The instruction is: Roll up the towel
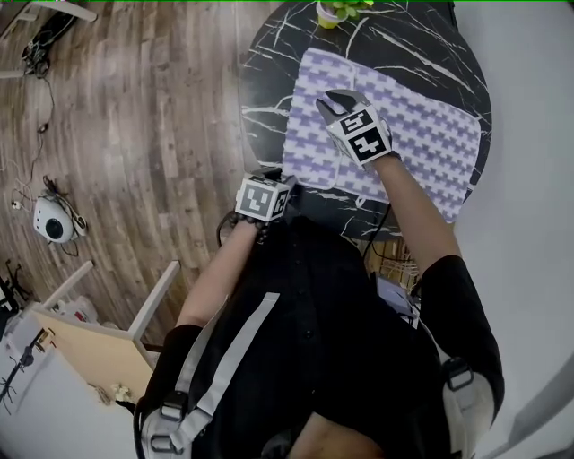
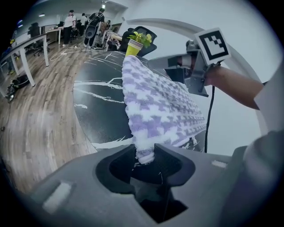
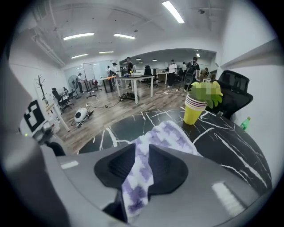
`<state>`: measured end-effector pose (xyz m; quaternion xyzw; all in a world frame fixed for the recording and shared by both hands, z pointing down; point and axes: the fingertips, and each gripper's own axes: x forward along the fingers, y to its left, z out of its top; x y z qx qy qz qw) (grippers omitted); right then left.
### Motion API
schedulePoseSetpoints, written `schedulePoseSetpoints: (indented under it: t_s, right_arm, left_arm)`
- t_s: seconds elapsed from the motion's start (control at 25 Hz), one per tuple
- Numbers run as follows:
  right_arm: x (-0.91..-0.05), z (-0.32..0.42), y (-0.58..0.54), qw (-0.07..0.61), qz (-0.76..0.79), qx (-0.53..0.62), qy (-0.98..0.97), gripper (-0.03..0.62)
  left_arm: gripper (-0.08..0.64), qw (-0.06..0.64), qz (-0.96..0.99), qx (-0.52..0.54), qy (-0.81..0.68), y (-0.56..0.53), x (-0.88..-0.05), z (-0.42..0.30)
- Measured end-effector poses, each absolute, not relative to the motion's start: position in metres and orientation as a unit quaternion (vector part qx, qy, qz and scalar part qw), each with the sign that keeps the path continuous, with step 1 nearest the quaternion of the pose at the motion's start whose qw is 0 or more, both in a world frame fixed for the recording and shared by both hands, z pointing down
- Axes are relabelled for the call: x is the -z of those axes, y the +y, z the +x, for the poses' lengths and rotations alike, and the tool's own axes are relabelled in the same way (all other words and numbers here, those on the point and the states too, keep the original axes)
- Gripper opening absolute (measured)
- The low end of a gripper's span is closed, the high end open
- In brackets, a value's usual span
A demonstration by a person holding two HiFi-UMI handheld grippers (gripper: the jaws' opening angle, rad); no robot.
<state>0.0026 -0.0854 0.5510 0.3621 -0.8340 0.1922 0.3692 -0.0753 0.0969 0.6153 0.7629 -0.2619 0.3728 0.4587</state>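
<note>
At the bench's (image 1: 269, 85) 7 o'clock rim, the left gripper (image 2: 145, 153) pinches the towel's (image 1: 430, 134) near corner, which rises in a ridge. Near the middle, the right gripper (image 3: 142, 162) clamps a fold of the same towel, which lies flat toward 3 o'clock. A good roll likely needs both pinches level, turning together and snug, clear of the cup (image 1: 329, 14) at 12 o'clock.

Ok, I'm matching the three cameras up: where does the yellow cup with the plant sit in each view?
Head view: yellow cup at the top edge, beyond the towel.
Left gripper view: cup top centre, past the towel's end.
Right gripper view: cup right of centre, behind the towel.
Shared landmark: the purple-checked towel on the black marble table.
</note>
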Motion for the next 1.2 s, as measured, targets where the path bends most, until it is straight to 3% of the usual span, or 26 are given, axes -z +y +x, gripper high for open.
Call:
schedulePoseSetpoints:
  t_s: [0.32, 0.52, 0.68, 0.84, 1.0, 1.2]
  right_arm:
    - [-0.573, -0.008, -0.162, 0.346, 0.452, -0.251, -0.783, 0.143]
    - [-0.595, -0.007, -0.181, 0.378, 0.484, -0.274, -0.74, 0.196]
    - [-0.615, -0.007, -0.186, 0.381, 0.498, -0.306, -0.716, 0.196]
    - [-0.615, -0.003, -0.19, 0.387, 0.51, -0.292, -0.71, 0.15]
    - [-0.61, -0.003, -0.19, 0.376, 0.515, -0.292, -0.713, 0.058]
    - [-0.598, -0.026, -0.189, 0.333, 0.495, -0.306, -0.742, 0.052]
  left_arm:
    - [0.12, 0.467, 0.757, -0.375, -0.261, 0.094, -0.618, -0.077]
    - [0.074, 0.469, 0.749, -0.395, -0.25, 0.093, -0.621, -0.078]
    - [0.069, 0.451, 0.753, -0.414, -0.241, 0.09, -0.622, -0.08]
    - [0.064, 0.478, 0.755, -0.38, -0.239, 0.09, -0.62, -0.077]
    - [0.063, 0.508, 0.745, -0.355, -0.247, 0.088, -0.616, -0.084]
    - [0.063, 0.485, 0.747, -0.368, -0.268, 0.089, -0.61, -0.107]
